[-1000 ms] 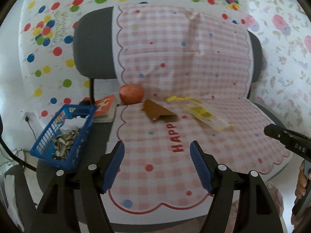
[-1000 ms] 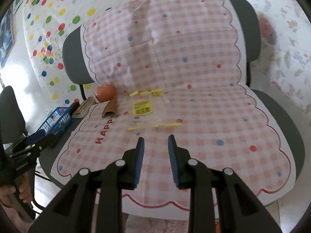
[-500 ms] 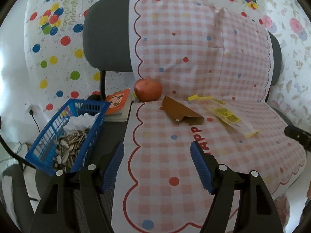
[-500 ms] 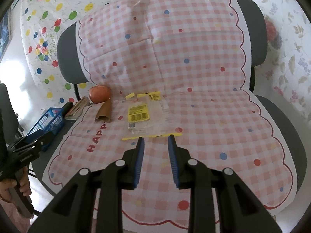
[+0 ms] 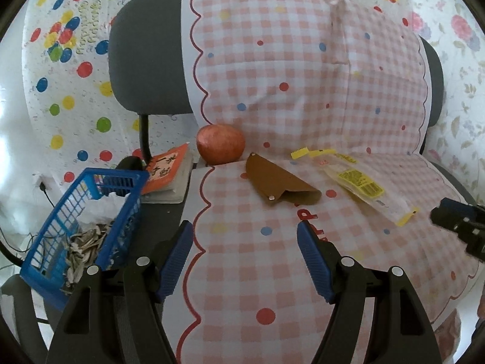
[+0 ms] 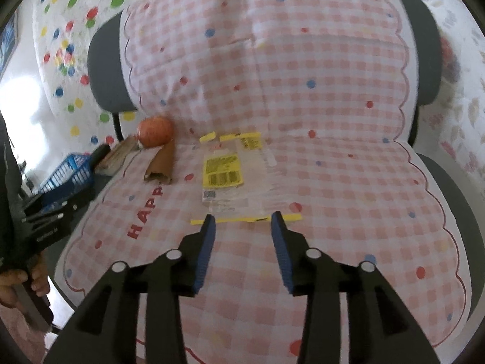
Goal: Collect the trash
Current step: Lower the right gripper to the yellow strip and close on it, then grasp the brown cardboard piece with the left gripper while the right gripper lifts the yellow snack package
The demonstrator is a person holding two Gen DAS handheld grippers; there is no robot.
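Hovering over the chair seat, both grippers point down at the pink checked cover.

Left wrist view, left to right: blue basket sits just left of the left gripper, at the seat's left edge, holding seed shells and white crumpled paper. Beyond the basket, an orange booklet leans on a clear box. Left gripper's fingers stand wide apart, nothing between them, only bare cover below. Ahead of the left finger, an apple sits at the seat back. Ahead between the fingers and a bit right, a brown pouch lies flat. Farther right, the clear wrapper with yellow label lies beyond the right finger, well apart from it. Cover in front of the fingers is free up to the pouch.

Right wrist view, left to right: a hand holds the left gripper at the seat's left edge. Right gripper has its jaws opening, nothing pinched between them. The clear wrapper lies just ahead of the fingertips; its near yellow strip spans the gap between the fingers, touch unclear. A torn yellow scrap lies beyond the wrapper, near the seat back. Right of the fingers the cover is bare out to its scalloped edge.
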